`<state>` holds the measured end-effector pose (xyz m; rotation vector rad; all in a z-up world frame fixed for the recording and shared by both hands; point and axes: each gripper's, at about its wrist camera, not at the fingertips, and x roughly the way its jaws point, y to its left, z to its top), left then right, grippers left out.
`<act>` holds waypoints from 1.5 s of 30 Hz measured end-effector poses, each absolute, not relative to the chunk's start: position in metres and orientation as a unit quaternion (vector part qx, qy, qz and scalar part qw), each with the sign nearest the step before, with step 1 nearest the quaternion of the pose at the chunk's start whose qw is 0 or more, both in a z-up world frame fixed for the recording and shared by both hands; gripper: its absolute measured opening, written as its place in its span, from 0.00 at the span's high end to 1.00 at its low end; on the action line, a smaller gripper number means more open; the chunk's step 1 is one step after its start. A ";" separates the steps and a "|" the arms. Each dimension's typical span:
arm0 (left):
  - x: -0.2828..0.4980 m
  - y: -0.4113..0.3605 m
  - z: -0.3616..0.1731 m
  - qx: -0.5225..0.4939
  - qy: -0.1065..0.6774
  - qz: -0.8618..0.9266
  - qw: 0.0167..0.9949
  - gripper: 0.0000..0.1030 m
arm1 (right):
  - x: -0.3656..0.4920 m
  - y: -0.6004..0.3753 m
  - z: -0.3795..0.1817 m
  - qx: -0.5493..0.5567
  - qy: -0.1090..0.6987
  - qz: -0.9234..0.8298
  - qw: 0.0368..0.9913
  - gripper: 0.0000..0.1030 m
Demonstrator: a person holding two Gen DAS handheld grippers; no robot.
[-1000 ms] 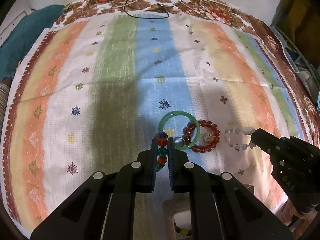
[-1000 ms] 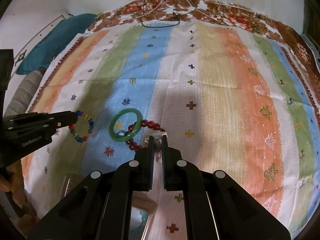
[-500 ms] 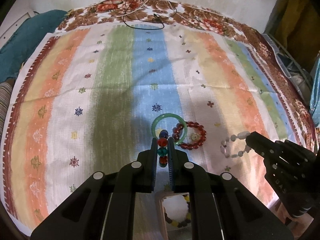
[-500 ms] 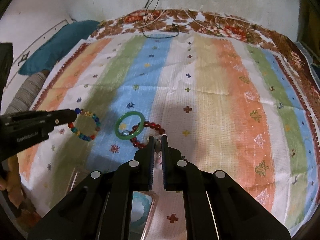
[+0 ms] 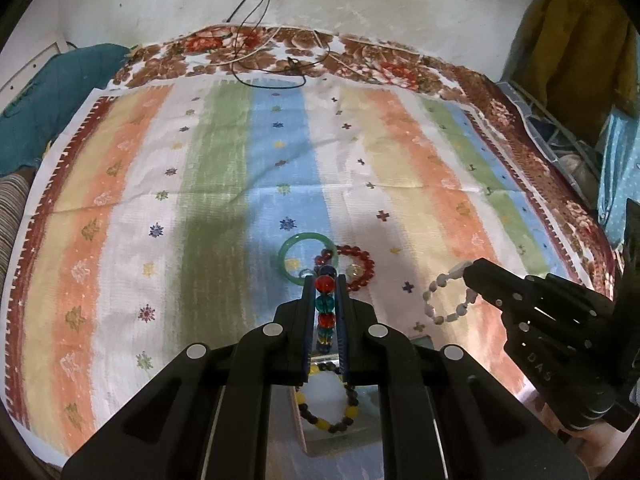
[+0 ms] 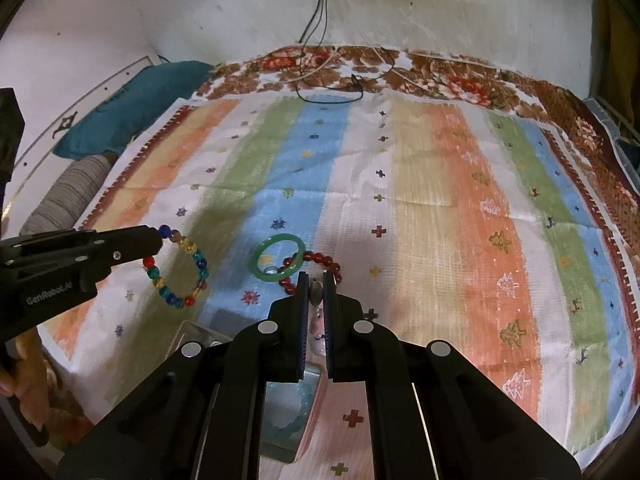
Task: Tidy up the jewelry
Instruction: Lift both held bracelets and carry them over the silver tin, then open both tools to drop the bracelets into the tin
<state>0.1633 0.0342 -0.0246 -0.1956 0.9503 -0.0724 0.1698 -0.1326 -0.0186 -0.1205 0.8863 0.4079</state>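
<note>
Both bracelets lifted, over the box at the cloth's near edge

Left gripper [image 5: 325, 284] clamped on multicolour bead bracelet [image 6: 178, 268]; right gripper [image 6: 316, 280] clamped on pale bead bracelet [image 5: 446, 300]. Clear box [image 5: 420, 342] holds yellow-brown [image 5: 326, 404] and teal [image 6: 292, 412] bracelets. Green bangle [image 5: 308, 254], red bracelet [image 5: 356, 266] left on striped cloth [image 5: 224, 184].

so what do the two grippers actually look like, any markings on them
Both are matte black plastic with two flat parallel fingers that have blue ribbed inner pads and round silver screw heads along the linkages. The left gripper carries pale "GenRobot.AI" lettering on its side. The right gripper shows the letters "DAS" on its body. No cables or sleeves show; a bare hand grips the left one.
</note>
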 end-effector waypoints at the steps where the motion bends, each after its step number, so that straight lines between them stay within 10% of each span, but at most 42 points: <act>1: 0.160 0.033 -0.022 -0.094 0.453 -0.035 0.886 0.91 | 0.168 -0.132 -0.018 -0.058 0.424 0.197 0.882 0.92; 37: 0.118 0.020 -0.029 -0.093 0.458 -0.028 0.884 0.82 | 0.131 -0.129 -0.023 -0.052 0.445 0.228 0.864 0.92; 41: 0.127 0.028 -0.034 -0.095 0.465 -0.010 0.880 0.68 | 0.136 -0.134 -0.025 -0.050 0.449 0.220 0.865 0.58; 45: 0.138 0.036 -0.039 -0.105 0.472 0.002 0.876 0.57 | 0.140 -0.135 -0.024 -0.053 0.445 0.213 0.868 0.57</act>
